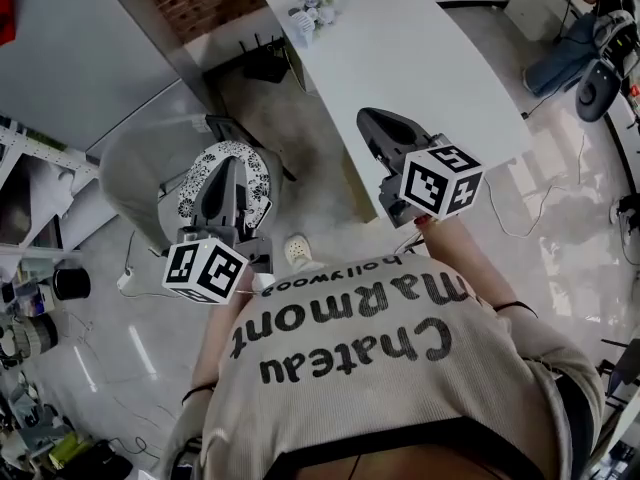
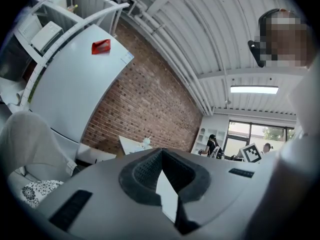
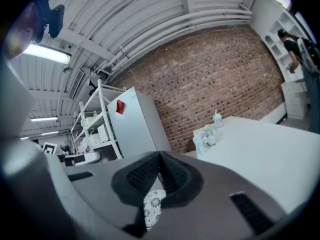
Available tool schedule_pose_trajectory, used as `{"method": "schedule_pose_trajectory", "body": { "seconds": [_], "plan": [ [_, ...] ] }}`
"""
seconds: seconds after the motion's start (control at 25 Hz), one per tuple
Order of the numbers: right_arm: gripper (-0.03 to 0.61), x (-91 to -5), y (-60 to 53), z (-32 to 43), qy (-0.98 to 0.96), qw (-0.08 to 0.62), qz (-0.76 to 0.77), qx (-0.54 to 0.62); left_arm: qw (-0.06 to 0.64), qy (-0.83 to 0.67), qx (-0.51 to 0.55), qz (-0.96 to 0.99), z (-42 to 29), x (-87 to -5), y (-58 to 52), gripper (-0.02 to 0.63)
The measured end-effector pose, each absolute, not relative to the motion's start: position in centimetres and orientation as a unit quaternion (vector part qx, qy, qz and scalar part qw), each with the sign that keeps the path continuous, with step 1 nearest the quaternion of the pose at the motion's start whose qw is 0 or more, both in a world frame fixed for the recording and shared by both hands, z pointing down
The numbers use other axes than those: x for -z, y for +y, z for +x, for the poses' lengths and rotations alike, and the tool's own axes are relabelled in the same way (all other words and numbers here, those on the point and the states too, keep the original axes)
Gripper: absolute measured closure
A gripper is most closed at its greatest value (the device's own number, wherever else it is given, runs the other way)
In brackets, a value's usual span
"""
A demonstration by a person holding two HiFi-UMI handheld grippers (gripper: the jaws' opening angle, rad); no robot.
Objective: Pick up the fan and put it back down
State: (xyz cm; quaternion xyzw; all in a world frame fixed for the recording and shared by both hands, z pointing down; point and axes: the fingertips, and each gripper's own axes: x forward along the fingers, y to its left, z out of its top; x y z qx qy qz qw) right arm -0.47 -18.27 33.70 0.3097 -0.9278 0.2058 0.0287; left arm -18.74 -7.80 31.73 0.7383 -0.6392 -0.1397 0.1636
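I cannot make out a fan in any view. A cluster of small white items (image 1: 314, 6) stands at the far end of the white table (image 1: 430, 58); in the right gripper view the same items (image 3: 210, 134) are too small to identify. My left gripper (image 1: 228, 166) hangs over a chair with a patterned cushion (image 1: 258, 168), its jaws together and nothing between them. My right gripper (image 1: 368, 118) is held over the table's near edge, jaws likewise shut and empty. Both point roughly level towards the brick wall (image 2: 150, 99).
A white fridge (image 2: 75, 84) with a red magnet stands left of the brick wall, with metal shelves (image 3: 95, 119) beside it. A grey armchair (image 1: 135, 173) is at the left. A seated person (image 1: 570, 53) and cables on the floor lie at the far right.
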Motion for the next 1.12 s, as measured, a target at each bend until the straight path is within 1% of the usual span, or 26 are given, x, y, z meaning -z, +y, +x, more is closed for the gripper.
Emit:
{"method": "schedule_pose_trajectory", "body": {
  "seconds": [0.2, 0.56, 0.72, 1.12],
  "plan": [
    [0.575, -33.9, -21.3, -3.7, -0.922, 0.028, 0.326, -0.207, 0.17, -0.61, 0.138, 0.762, -21.7, -31.9, -12.0, 0.614],
    [0.575, -32.4, -26.4, -8.3, -0.904, -0.003, 0.375, -0.204, 0.161, -0.56, 0.149, 0.799, -27.8, -30.0, -17.6, 0.614],
    [0.575, -32.6, -28.0, -9.9, -0.893, -0.012, 0.401, -0.203, 0.156, -0.553, 0.131, 0.808, -30.7, -30.6, -19.1, 0.614],
    [0.574, -36.1, -31.6, -11.9, -0.872, 0.043, 0.448, -0.193, 0.205, -0.574, 0.119, 0.784, -36.2, -34.6, -19.8, 0.614]
  ]
}}
